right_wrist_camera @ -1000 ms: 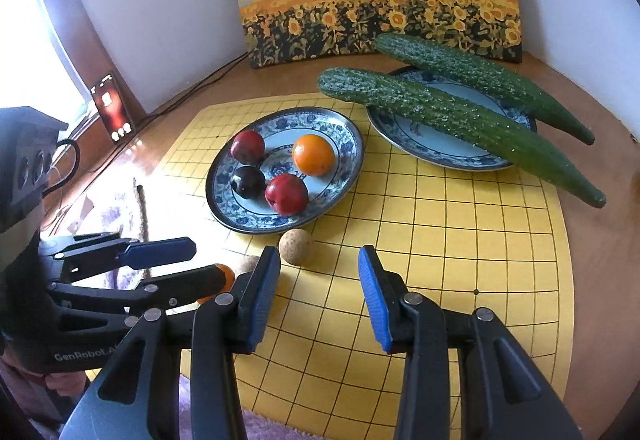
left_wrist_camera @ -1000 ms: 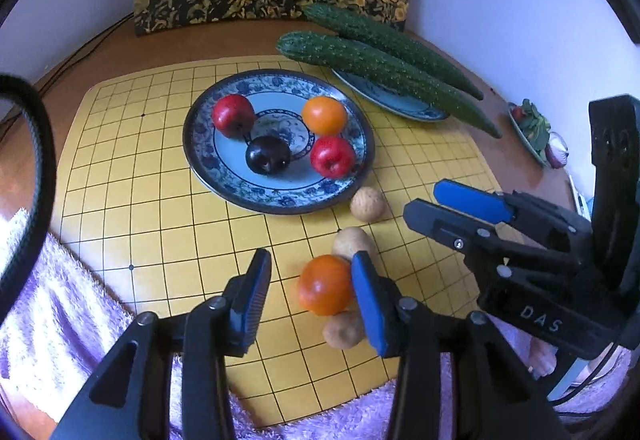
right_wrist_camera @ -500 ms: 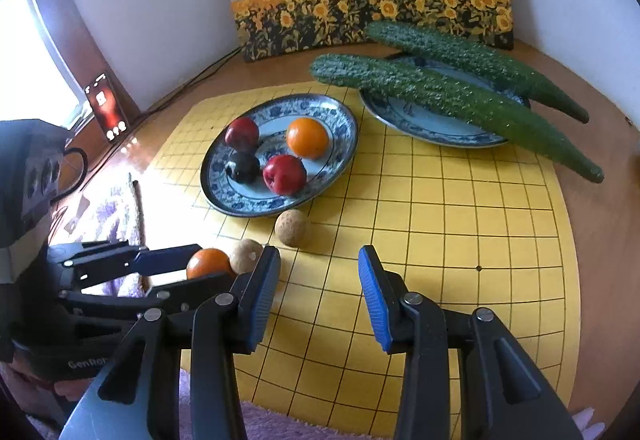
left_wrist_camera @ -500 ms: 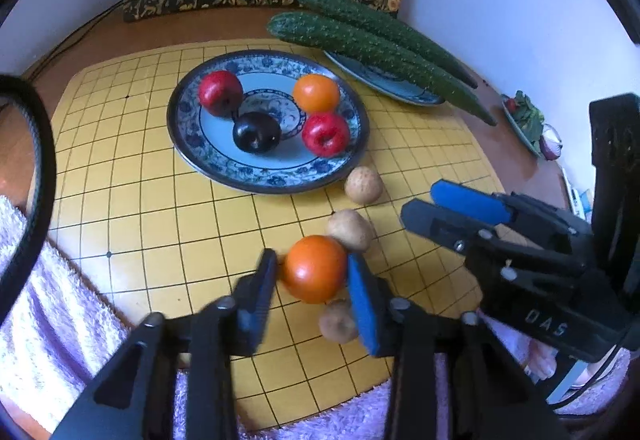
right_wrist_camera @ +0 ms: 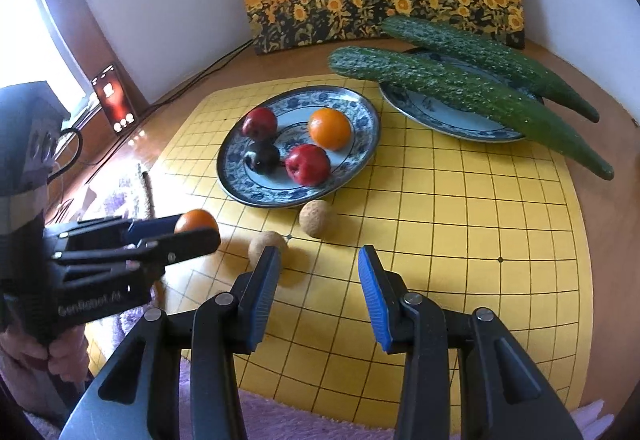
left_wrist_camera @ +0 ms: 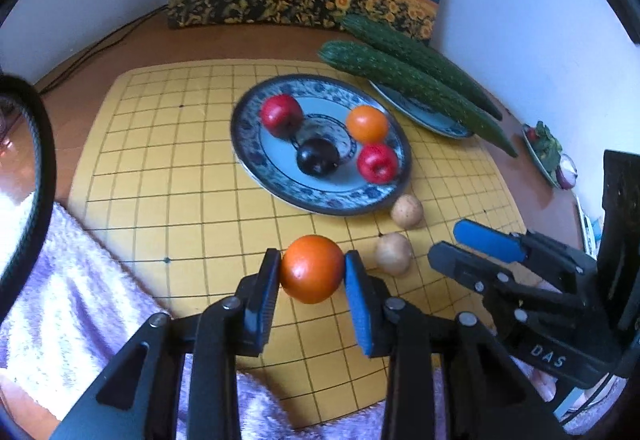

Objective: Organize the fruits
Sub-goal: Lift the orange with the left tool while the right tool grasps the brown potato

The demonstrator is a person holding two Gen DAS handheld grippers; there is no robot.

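- While I held the left gripper [left_wrist_camera: 312, 272] over the near edge of the yellow grid mat [left_wrist_camera: 160, 180], its pads were clamped on an orange fruit [left_wrist_camera: 311, 268], lifted clear of the mat.
- I judged the fruit light, round and smooth-skinned, so likely to slip; the pads took it across its widest part, which looked right.
- My right gripper [right_wrist_camera: 318, 292] hung empty, jaws apart, over the mat's near side.
- Toward the counter's far edge sat the blue-patterned plate [left_wrist_camera: 256, 156], glazed and shallow, carrying two red fruits, a dark one and an orange one.
- Two dull, rough brown balls [left_wrist_camera: 407, 211] lay on the mat just beside the plate's near rim.
- Two long, bumpy cucumbers [right_wrist_camera: 460, 88] overhung a second plate.
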